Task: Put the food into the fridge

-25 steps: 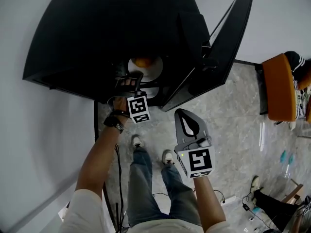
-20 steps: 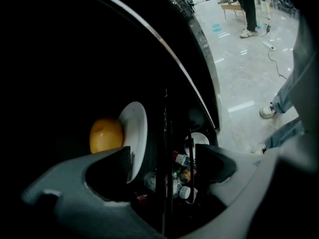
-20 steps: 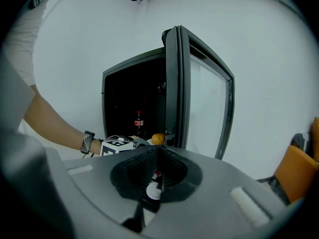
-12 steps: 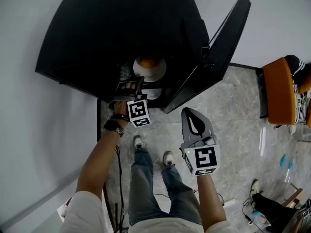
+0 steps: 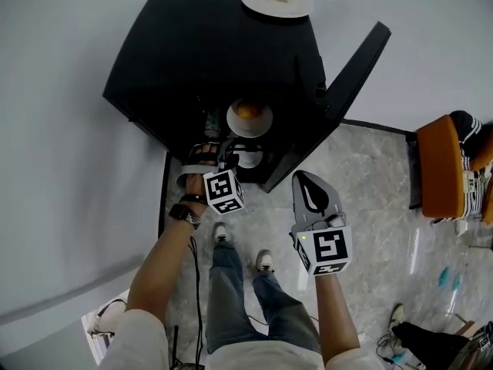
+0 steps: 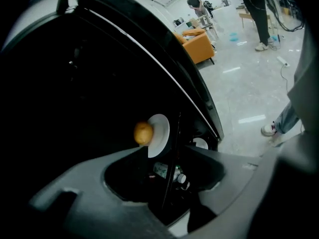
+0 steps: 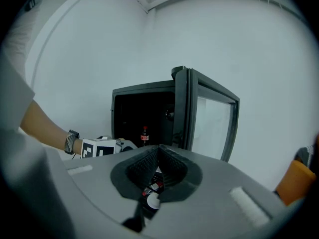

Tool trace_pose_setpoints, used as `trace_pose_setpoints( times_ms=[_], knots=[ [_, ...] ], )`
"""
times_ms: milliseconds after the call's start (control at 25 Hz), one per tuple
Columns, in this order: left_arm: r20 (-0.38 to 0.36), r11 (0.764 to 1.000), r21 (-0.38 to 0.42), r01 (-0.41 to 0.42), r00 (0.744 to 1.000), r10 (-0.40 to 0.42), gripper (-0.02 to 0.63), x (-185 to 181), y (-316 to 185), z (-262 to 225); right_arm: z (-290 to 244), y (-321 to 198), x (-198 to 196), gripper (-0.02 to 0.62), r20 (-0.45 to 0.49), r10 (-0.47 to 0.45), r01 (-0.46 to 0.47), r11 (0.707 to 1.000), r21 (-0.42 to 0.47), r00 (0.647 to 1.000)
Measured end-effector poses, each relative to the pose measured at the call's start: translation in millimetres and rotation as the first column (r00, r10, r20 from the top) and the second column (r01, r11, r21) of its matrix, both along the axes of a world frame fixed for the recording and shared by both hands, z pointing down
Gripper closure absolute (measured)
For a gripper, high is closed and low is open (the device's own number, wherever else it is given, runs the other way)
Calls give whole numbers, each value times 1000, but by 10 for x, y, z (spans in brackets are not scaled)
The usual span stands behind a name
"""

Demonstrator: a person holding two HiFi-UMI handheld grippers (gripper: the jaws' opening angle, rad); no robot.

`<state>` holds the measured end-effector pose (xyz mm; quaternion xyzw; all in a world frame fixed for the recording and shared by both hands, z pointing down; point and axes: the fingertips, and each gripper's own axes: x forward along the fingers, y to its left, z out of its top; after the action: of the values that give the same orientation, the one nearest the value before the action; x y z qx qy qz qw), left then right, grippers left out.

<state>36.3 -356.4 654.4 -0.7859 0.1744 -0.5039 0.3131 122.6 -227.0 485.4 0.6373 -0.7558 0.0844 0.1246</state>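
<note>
Two grippers are hovering before the open fridge (image 5: pixel 192 52). The left gripper (image 5: pixel 216 151) is closing its jaws on nothing, with the plate (image 6: pixel 160 133) carrying the orange food (image 6: pixel 143 133) sitting just beyond its jaws inside. The right gripper (image 5: pixel 310 195), beside it, is keeping its jaws pressed together, empty.

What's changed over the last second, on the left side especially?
The left gripper has backed out of the fridge, and its empty jaws are closing. The plate with the orange stayed on its shelf. The right gripper stayed shut, outside the fridge.
</note>
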Motion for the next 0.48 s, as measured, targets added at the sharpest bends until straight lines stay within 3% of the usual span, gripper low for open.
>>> trace_pose_setpoints(
  times_ms=[240,360,480],
  knots=[
    [-120,994,-50,96,988,-101,425,-87,186,-432,-263,103,-6,589,-26,-34,35,999,33,999],
    [-214,986,-63,153,963,-163,497,-146,291,-680,-351,158,-59,589,-34,-54,56,998,36,998],
    [-295,975,-103,199,929,-221,511,-227,407,-884,-456,186,-144,589,-44,-79,81,996,43,996]
  ],
)
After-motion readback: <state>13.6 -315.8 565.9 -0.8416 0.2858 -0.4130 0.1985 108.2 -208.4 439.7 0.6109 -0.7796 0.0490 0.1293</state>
